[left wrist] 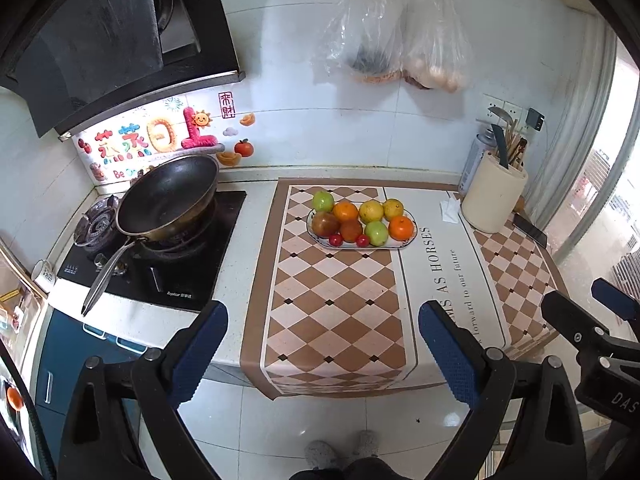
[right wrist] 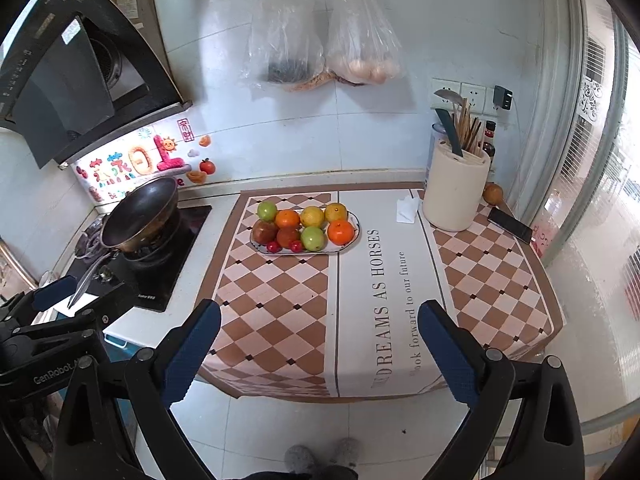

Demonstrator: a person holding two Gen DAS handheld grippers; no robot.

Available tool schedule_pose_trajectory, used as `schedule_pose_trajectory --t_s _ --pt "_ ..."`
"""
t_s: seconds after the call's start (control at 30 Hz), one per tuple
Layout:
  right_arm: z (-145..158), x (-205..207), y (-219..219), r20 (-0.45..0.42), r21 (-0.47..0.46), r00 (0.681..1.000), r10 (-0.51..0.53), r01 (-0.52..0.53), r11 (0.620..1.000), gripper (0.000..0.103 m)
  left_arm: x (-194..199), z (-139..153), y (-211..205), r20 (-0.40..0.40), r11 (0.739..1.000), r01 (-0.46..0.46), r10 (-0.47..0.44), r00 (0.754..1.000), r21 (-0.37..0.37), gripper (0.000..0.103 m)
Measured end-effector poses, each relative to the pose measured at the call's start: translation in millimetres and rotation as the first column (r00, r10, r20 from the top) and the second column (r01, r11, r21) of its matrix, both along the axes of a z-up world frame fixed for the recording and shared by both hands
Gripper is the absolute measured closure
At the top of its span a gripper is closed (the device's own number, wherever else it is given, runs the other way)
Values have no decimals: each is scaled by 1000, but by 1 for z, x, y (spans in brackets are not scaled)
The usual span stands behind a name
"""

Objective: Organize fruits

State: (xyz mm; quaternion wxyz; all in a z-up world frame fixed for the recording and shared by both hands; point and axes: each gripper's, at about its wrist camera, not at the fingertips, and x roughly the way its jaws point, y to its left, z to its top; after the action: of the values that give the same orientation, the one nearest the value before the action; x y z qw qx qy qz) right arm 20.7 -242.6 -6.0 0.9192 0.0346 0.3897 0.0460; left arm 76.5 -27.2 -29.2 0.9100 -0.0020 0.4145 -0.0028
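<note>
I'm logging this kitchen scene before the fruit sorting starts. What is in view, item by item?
Oval white fruit plate: one, on checkered mat.
Orange citrus fruits: two, on plate.
Yellow citrus fruits: two, plate's back row.
Green apples: two, on plate.
Small red tomatoes: two, plate's front edge.
Black wok: one, on stove, left.
Cream utensil holder: one, back right.
Black phone: one, right.
Clear hanging bags: two, wall.
Left gripper: open, empty.
Right gripper: open, empty.

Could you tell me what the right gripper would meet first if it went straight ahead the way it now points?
Probably the checkered mat on the counter: the open right gripper hangs off the counter's front edge, aimed over the mat. The fruit plate sits farther back and slightly left. Depth is uncertain.
</note>
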Motion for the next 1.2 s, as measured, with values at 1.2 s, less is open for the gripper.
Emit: schedule_pose_trajectory --t_s 1.2 --pt "-57 131 -13 -72 -34 997 -20 18 999 2 100 -44 -15 -82 997 -55 58 995 47 1"
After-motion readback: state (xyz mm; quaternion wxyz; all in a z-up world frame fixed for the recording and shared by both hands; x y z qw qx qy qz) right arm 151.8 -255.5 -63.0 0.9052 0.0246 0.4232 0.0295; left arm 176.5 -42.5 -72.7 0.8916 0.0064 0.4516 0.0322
